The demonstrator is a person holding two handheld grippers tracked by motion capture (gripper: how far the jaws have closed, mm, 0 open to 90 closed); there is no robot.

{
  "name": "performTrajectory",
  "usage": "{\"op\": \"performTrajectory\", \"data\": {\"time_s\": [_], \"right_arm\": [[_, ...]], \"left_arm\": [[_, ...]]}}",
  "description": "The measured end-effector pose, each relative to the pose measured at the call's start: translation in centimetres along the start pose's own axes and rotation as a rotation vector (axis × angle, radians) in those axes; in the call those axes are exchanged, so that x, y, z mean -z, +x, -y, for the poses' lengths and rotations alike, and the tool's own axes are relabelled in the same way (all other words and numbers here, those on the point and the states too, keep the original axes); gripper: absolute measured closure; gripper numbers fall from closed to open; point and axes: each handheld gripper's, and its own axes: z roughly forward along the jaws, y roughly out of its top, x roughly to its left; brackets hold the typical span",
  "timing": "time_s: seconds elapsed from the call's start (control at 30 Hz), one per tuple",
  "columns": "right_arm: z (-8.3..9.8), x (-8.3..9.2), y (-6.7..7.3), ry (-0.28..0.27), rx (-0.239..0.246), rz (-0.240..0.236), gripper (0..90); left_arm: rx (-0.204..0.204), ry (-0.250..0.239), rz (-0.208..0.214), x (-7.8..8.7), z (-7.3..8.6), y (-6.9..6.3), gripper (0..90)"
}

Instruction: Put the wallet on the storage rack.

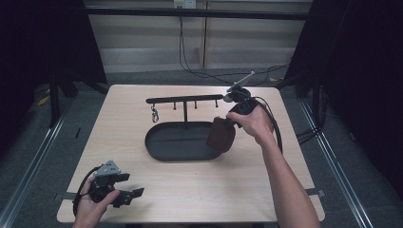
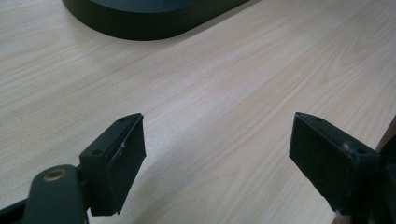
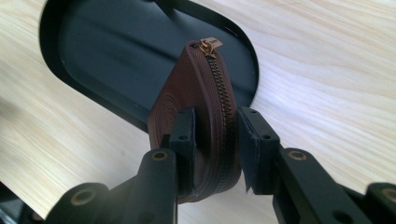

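The right gripper [image 3: 212,140] is clamped on a brown zipped pouch [image 3: 196,102], its jaws pressing either side of the lower end, zip edge facing the camera and a small brass pull [image 3: 208,45] at the far tip. From above, the pouch [image 1: 221,134] hangs tilted over the right end of a black oval tray [image 1: 164,147], held off the worktop [image 1: 199,190] by the right hand [image 1: 254,122]; whether its lower corner touches the tray rim is hard to tell.

Behind the tray stands a black rack [image 1: 184,100], a bar on a post with short pegs hanging beneath, and a small metal clasp [image 1: 154,114] dangling near its left end. The post rises just beyond the pouch and tray.

The left gripper [image 1: 124,187] rests at the near left corner of the worktop, well apart from the tray, jaws wide apart and holding nothing. In its own view only bare wood lies between them, the tray's edge [image 2: 154,25] cut off at the top.

No writing is readable anywhere.
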Motion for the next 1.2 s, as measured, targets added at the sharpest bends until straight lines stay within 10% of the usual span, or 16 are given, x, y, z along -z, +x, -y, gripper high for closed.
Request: {"op": "performTrajectory", "data": {"time_s": [1.2], "right_arm": [[0.9, -8.2, -2.8, -0.162, -0.162, -0.213, 68.7]], "left_arm": [[-0.008, 0.010, 0.013, -0.3, 0.0, 0.0, 18.0]]}}
